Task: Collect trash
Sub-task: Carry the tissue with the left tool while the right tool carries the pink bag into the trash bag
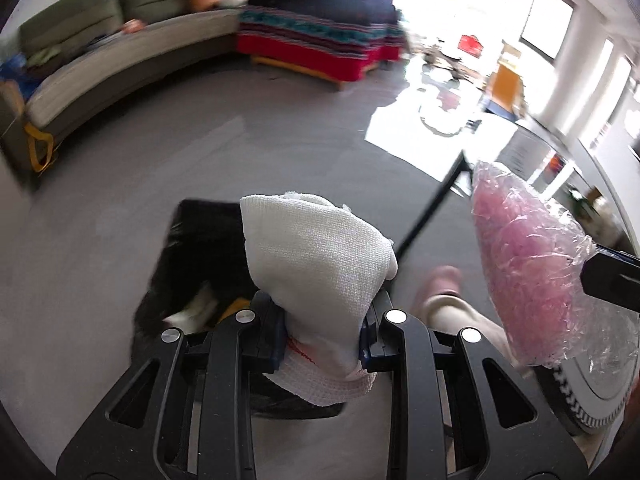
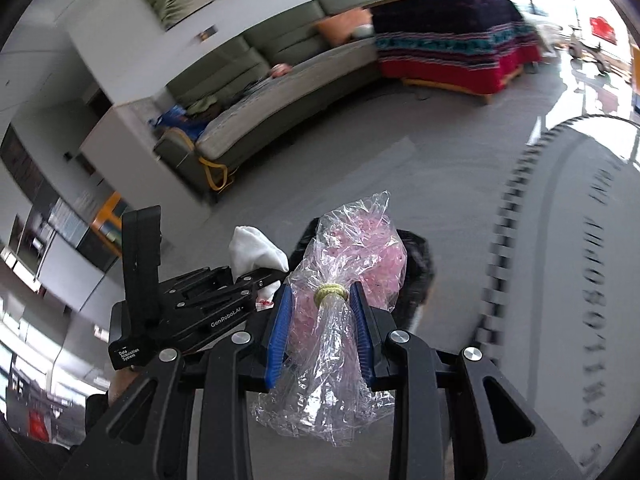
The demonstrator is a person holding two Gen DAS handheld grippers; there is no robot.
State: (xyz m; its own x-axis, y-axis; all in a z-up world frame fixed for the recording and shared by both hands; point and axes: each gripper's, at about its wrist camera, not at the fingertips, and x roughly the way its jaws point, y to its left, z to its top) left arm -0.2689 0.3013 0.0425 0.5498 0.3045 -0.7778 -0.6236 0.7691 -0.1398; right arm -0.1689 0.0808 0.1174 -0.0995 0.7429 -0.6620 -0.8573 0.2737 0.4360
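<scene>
My left tool (image 1: 320, 332), clenched on the white cloth (image 1: 316, 260), hangs right over the black bin bag (image 1: 192, 264), nearer than the right tool (image 2: 320, 320) gripping the pink bag (image 2: 360, 252)

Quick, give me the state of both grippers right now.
Left gripper: shut on the white cloth.
Right gripper: shut on the clear bag of pink stuff, gripped at its tied neck.

Daylight floods in through the windows (image 1: 548, 20) at about one o'clock, blown out to white, with glare across the floor (image 1: 420, 132) beneath. Both fisheye views bend strongly toward their dark rims, and motion blur smears the sofa (image 2: 280, 92) and background.
</scene>
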